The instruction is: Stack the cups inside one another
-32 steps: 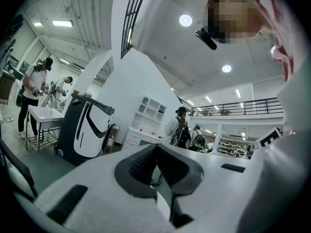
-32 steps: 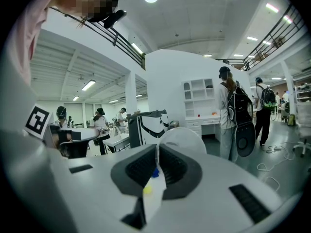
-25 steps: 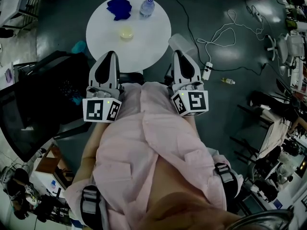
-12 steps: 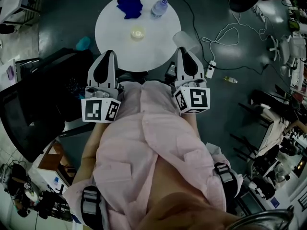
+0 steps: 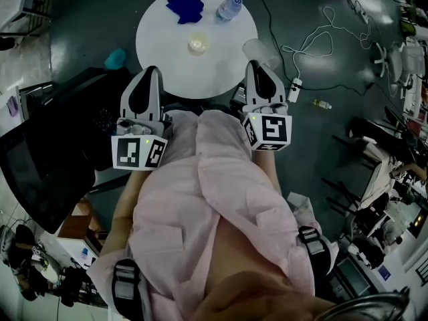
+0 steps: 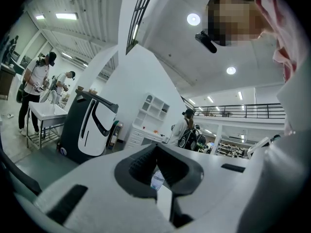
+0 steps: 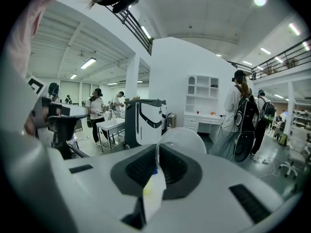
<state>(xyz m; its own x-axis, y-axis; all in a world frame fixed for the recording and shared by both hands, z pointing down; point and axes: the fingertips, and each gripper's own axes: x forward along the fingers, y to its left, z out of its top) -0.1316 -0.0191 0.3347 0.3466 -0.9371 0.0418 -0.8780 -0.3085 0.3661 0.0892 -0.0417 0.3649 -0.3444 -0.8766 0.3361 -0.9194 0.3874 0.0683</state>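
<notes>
Folds of a pink shirt (image 5: 200,199) cover the person's hands in the head view. Only the tops of the left gripper (image 5: 150,73) and right gripper (image 5: 257,65) show, both at the near rim of the round table (image 5: 160,45). A clear cup (image 5: 259,49) sticks out of the right gripper at the table's right rim. Mid-table sits a small pale cup (image 5: 197,43), with open tabletop between it and the grippers. A blue cloth (image 5: 185,5) and a bottle (image 5: 229,9) lie at the far side. A black chair (image 5: 47,159) crowds the table's left, cables (image 5: 314,42) its right.

Left gripper view: the jaws are pressed together, nothing between them.

Right gripper view: the jaws pinch the clear cup's wall and hide most of the table.
</notes>
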